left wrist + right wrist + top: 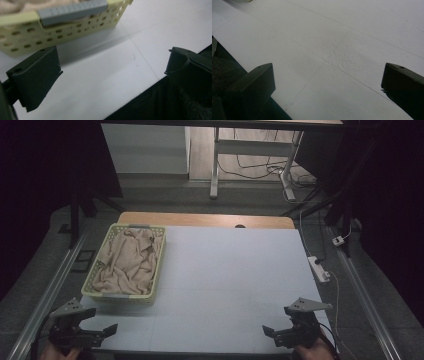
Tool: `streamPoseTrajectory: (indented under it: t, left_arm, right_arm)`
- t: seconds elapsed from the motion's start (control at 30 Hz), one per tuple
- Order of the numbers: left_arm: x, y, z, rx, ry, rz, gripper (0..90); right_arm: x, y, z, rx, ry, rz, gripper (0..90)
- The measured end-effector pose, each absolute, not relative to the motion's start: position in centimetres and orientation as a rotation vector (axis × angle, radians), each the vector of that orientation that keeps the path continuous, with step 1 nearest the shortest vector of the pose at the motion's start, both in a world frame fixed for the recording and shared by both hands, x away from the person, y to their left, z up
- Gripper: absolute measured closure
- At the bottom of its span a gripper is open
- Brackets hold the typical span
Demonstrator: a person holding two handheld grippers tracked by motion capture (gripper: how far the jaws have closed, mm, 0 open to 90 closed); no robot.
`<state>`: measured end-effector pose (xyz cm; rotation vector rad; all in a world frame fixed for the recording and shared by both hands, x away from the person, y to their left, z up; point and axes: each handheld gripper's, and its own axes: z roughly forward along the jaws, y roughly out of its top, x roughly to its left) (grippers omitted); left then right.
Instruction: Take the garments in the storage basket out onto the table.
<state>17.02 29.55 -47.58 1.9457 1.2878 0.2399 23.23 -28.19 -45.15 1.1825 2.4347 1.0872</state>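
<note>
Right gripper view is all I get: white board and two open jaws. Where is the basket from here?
Observer: The pale yellow basket sits on the left side of the white table, nearer the left gripper.
Operator: Anything in it?
Observer: A crumpled beige cloth lies inside.
Operator: Is the left gripper on it?
Observer: No, its jaws stand open just short of the basket's near wall, under a grey handle.
Operator: And mine?
Observer: The right gripper sits at the table's near right corner.

cloth [131, 261] in basket [159, 270] | basket on table [230, 280], left side
</note>
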Motion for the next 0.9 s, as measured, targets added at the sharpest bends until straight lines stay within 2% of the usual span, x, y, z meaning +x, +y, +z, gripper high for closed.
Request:
streamPoseTrajectory:
  t: [0.63, 0.9]
  left_arm:
    - [18.3, 29.3, -46.6, 1.952, 1.246, 0.319, 0.0]
    - [19.8, 29.0, -46.5, 1.961, 1.228, 0.296, 0.0]
  right_arm:
    - [23.4, -28.2, -45.2, 1.198, 2.442, 1.084, 0.0]
    - [23.4, -28.2, -45.2, 1.201, 2.443, 1.083, 0.0]
